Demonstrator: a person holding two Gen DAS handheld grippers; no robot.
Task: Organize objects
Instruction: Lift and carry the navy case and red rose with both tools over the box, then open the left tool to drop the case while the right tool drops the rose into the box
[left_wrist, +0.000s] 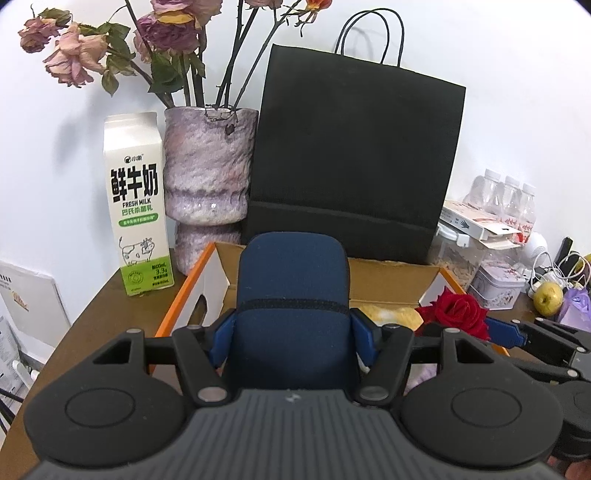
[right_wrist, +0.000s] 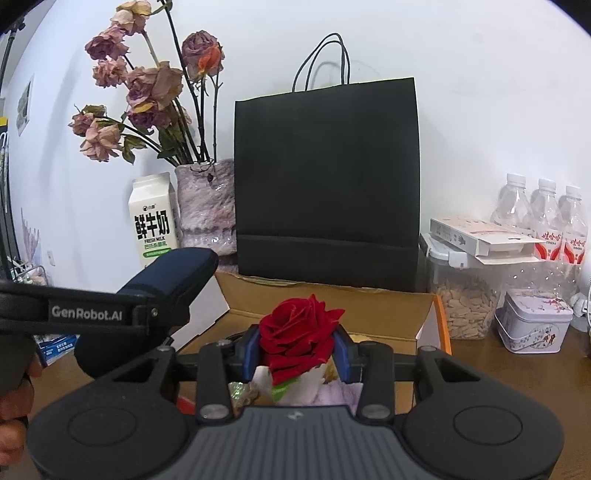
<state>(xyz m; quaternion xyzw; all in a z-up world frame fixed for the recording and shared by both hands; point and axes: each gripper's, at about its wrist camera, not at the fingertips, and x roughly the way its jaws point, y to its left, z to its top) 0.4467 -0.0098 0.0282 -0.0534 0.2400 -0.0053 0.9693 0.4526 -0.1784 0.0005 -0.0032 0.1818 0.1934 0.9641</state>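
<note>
My left gripper is shut on a dark blue zipped case, held upright over the open cardboard box. From the right wrist view the blue case shows at the left, in the other gripper. My right gripper is shut on a red rose, whose white wrapping hangs below the pads. In the left wrist view the rose sits at the right, above the box's right side. The box holds soft items, partly hidden.
Behind the box stand a black paper bag, a purple vase of dried roses and a milk carton. To the right are a jar of seeds, a tin, water bottles and a pear.
</note>
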